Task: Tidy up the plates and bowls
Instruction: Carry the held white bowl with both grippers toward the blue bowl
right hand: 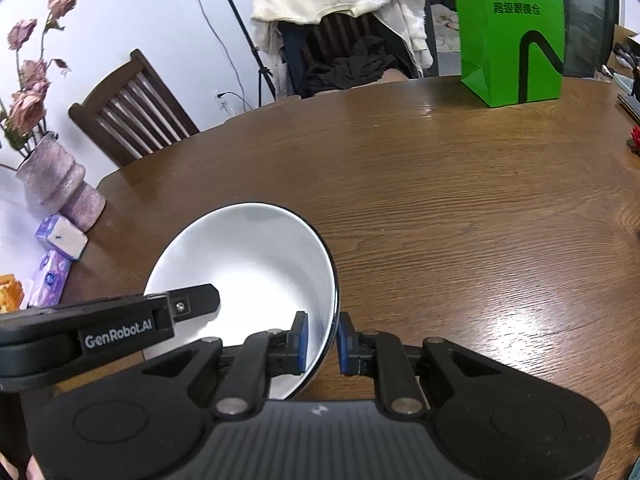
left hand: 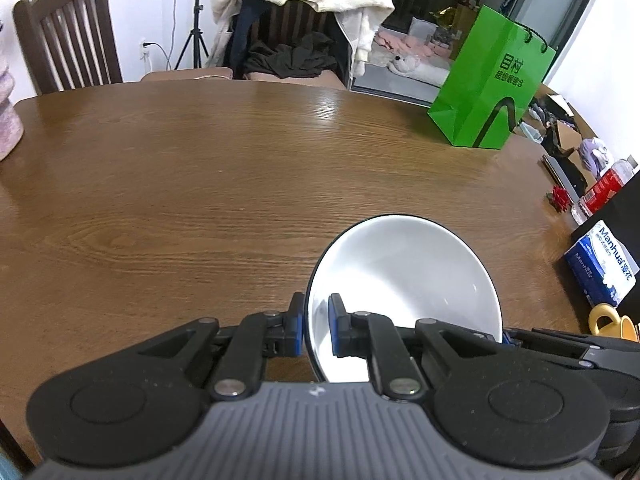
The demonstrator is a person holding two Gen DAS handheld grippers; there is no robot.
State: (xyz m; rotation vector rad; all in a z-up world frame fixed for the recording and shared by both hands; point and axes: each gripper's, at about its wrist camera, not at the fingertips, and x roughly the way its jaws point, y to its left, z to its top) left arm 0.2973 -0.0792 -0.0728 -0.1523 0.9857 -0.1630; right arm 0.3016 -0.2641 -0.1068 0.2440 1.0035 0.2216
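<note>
One white bowl (left hand: 404, 276) with a thin black rim is held by both grippers at opposite sides of its rim. In the left wrist view my left gripper (left hand: 317, 316) is shut on the bowl's left rim, one blue pad inside and one outside. In the right wrist view my right gripper (right hand: 323, 334) is shut on the right rim of the same bowl (right hand: 248, 256). The left gripper's black finger (right hand: 196, 300) reaches in over the bowl from the left. The bowl looks empty and sits over the brown wooden table (left hand: 200, 184).
A green paper bag (left hand: 492, 84) stands at the table's far right. A pink vase (right hand: 56, 184) of dried roses and tissue packs (right hand: 60, 236) sit at the left edge. A blue tissue box (left hand: 604, 272), a yellow mug (left hand: 612, 320) and clutter line the right edge. Wooden chairs (left hand: 68, 36) stand behind.
</note>
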